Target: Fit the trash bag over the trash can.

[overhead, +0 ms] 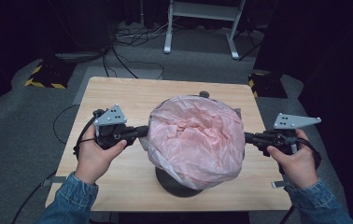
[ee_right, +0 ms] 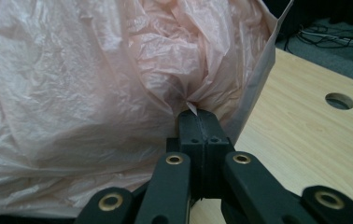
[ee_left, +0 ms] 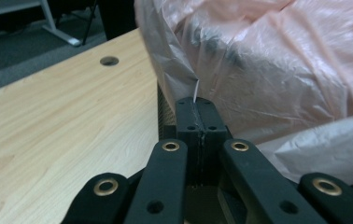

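Denim-sleeved hands steady two grippers at the wooden desk [overhead: 118,93]: left gripper [overhead: 143,131] and right gripper [overhead: 248,136] each clamped on the pink plastic bag [overhead: 195,140] (no lettering legible), which drapes a dark round bin [overhead: 177,184] at desk centre. Cables [overhead: 132,35] litter the floor beyond.

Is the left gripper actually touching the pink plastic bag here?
Touching. In the left gripper view the left gripper has its jaws shut, with a sliver of the pink bag pinched between them.
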`<action>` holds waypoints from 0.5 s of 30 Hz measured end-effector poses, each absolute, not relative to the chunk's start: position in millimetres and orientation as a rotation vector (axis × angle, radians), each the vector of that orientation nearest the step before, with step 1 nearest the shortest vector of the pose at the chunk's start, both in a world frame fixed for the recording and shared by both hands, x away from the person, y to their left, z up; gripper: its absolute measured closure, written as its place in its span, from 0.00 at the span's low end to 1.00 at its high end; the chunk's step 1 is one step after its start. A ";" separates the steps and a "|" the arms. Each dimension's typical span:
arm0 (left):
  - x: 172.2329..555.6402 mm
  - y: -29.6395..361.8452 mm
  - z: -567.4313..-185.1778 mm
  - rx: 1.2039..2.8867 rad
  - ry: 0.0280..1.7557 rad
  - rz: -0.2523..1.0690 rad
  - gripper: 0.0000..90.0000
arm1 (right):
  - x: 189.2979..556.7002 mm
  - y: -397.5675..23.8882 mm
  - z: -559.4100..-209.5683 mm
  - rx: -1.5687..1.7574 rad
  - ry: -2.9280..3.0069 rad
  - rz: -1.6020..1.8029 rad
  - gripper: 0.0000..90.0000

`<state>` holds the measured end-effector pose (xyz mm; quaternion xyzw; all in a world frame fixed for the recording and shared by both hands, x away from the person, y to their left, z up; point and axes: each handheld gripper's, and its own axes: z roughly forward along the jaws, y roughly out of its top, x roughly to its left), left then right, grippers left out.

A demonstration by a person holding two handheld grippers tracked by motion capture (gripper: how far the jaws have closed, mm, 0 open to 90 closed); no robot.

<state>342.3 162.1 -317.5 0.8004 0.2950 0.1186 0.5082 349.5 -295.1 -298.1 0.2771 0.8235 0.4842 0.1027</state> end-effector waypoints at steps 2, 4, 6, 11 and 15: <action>343.7 163.0 -323.7 1.924 0.719 0.280 1.00 | 350.7 -295.0 -301.4 0.820 2.435 1.426 1.00; 344.2 164.3 -328.8 1.919 0.721 0.282 1.00 | 351.8 -296.3 -304.7 0.831 2.435 1.425 1.00; 344.3 165.9 -333.1 1.916 0.726 0.291 1.00 | 352.6 -298.2 -307.9 0.842 2.432 1.429 1.00; 348.2 168.6 -341.6 1.892 0.758 0.294 1.00 | 355.4 -300.7 -315.9 0.867 2.422 1.427 1.00; 352.8 165.4 -345.7 1.897 0.768 0.297 1.00 | 360.5 -299.9 -322.5 0.888 2.431 1.419 1.00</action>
